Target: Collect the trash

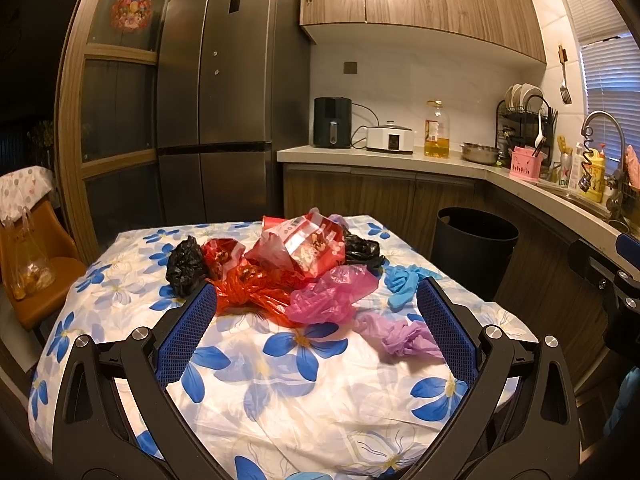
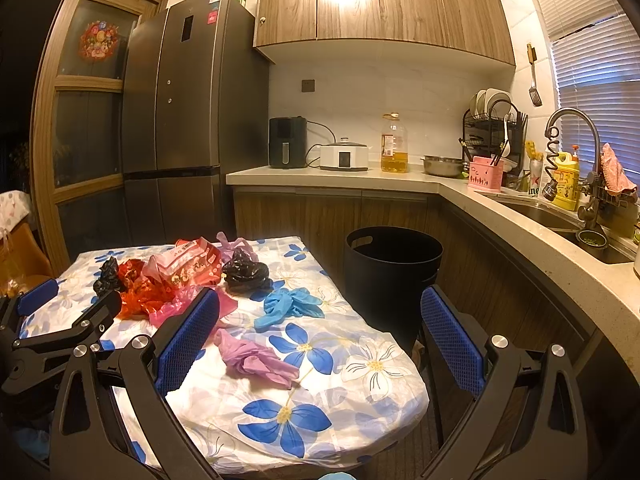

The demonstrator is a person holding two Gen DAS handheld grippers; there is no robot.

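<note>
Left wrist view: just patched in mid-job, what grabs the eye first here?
A heap of crumpled bags, red, black and pink, sits mid-table on the blue-flowered cloth. Nearer the table's right side lie blue gloves and a purple glove, apart from the heap. A black bin stands on the floor just past the table's right edge; both hand-held grippers, left and right, are open and hold nothing.
</note>
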